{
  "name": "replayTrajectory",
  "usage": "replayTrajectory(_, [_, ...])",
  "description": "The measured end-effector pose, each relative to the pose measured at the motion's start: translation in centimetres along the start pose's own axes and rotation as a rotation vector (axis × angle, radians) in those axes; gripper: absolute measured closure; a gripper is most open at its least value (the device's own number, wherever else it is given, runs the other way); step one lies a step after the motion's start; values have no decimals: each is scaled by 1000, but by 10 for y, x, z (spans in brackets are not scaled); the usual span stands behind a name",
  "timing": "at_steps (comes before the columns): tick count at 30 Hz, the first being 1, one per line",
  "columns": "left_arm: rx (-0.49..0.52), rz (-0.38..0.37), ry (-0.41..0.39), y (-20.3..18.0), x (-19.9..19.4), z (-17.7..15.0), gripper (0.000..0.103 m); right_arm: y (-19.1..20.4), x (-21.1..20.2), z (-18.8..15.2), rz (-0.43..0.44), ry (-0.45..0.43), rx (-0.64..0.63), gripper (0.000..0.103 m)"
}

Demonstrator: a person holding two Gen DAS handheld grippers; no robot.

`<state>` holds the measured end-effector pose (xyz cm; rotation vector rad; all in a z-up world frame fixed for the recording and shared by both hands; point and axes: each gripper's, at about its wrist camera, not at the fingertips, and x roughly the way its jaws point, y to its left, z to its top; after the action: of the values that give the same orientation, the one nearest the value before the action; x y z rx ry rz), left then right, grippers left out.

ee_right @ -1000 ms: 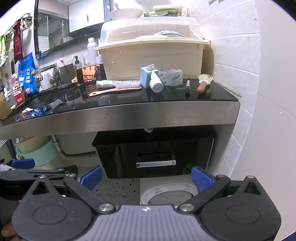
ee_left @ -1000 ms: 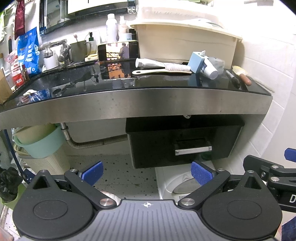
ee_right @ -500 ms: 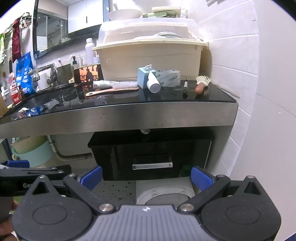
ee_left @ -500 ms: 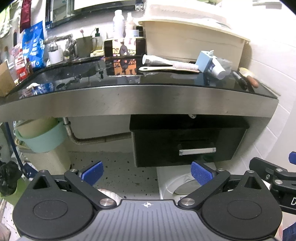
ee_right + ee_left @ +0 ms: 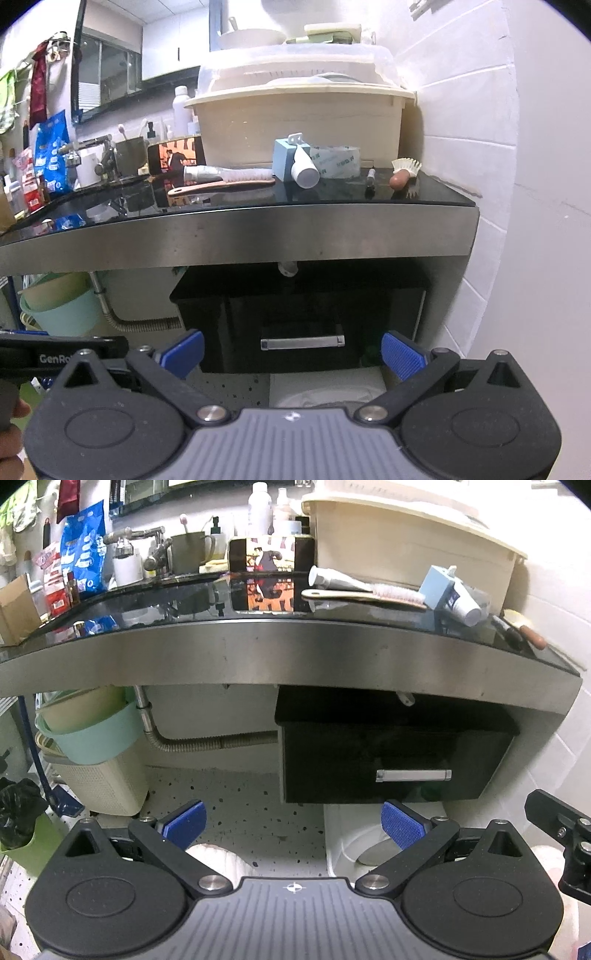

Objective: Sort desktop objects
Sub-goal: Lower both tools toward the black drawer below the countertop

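While the left wrist view has drawn closer to the tabletop (image 5: pixel 295 653) than a second ago, the left gripper (image 5: pixel 291 825) hangs spread and empty below its edge, the toothpaste tube (image 5: pixel 338 579) and comb (image 5: pixel 354 596) lying touching above; in the right wrist view the right gripper (image 5: pixel 291 354) is likewise spread and empty, tape roll (image 5: pixel 338 161) and brush (image 5: pixel 402 171) near the wall, so I judge an approach, no grasp

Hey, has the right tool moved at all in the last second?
Yes. In the right wrist view the drawer handle now sits lower and further right, so the right tool has likely risen and swung left. Its jaws are open.
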<state>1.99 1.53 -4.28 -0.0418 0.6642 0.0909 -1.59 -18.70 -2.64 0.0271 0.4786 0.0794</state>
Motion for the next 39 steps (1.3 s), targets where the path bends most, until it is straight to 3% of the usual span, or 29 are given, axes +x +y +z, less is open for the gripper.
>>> replayTrajectory(5, [6,9,-17,0,5,-4,1,-3,11,-8,-18,15,-13,0])
replayTrajectory(15, [1,-58,-16,8,17,-13,1,-5,27,-25,-50,38,-27,0])
replayTrajectory(24, [25,-9,-12,9,33,-22,1,-7,42,-43,-94,43,-46,0])
replayTrajectory(36, [76,-17,-20,8,54,-39,1,-21,57,-60,-52,45,-7,0])
replayTrajectory(39, [87,-48,-17,10,58,-41,1,-22,59,-63,-48,31,-23,0])
